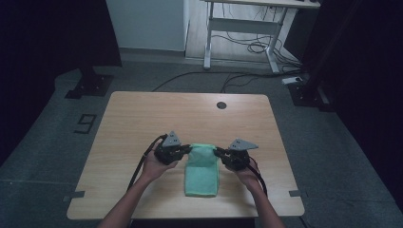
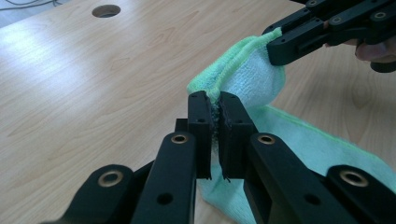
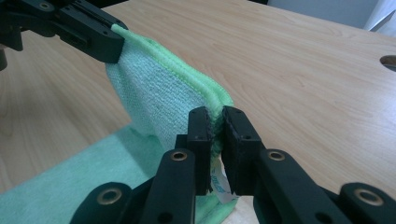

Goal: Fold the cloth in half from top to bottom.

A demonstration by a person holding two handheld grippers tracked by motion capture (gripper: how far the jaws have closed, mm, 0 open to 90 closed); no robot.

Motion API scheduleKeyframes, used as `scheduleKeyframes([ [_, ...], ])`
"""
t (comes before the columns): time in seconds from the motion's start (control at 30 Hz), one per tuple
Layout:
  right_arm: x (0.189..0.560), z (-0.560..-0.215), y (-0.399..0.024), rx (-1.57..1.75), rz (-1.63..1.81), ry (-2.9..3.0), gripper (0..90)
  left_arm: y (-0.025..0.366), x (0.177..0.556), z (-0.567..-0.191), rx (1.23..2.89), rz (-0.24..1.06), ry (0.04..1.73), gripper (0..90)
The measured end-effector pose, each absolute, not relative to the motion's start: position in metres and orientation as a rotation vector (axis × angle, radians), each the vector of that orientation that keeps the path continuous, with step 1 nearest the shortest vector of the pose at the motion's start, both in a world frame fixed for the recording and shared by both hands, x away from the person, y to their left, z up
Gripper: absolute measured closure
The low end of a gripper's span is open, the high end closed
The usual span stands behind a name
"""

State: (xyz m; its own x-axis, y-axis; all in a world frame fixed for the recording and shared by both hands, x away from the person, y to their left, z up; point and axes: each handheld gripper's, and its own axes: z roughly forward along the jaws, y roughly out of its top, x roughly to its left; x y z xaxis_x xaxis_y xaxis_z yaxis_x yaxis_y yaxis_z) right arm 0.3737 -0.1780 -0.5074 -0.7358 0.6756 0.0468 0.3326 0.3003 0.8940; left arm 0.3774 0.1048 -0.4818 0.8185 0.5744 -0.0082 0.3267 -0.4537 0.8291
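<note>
A light green cloth (image 1: 202, 170) lies folded lengthwise near the front of the wooden table (image 1: 142, 118). Its far end is lifted off the wood. My left gripper (image 1: 188, 148) is shut on the far left corner of the green cloth (image 2: 247, 79), jaws clamped on the hem. My right gripper (image 1: 217, 152) is shut on the far right corner of the green cloth (image 3: 159, 93), with a white label tucked under its jaws. The hem stretches between both grippers. The other gripper (image 2: 280, 46) shows across from the left one, and the left gripper (image 3: 107, 44) faces the right one.
A round cable hole (image 1: 221, 105) sits near the table's far edge. Beyond the table stand a white desk frame (image 1: 237, 28) with cables on the floor and dark stand bases (image 1: 90, 83) at both sides.
</note>
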Motion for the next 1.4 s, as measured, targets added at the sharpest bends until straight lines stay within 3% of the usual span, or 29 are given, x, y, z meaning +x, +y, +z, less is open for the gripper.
scheduleKeyframes([
  [0.8, 0.354, -0.512, -0.18, 0.921, 1.46, 2.27, 82.2, 0.111, 0.36, -0.489, 2.073, 0.299, 0.703, 84.3],
  [1.4, 0.319, -0.528, -0.181, 0.908, 1.481, 2.356, 81.9, 0.115, 0.32, -0.511, 2.08, 0.24, 0.712, 83.6],
])
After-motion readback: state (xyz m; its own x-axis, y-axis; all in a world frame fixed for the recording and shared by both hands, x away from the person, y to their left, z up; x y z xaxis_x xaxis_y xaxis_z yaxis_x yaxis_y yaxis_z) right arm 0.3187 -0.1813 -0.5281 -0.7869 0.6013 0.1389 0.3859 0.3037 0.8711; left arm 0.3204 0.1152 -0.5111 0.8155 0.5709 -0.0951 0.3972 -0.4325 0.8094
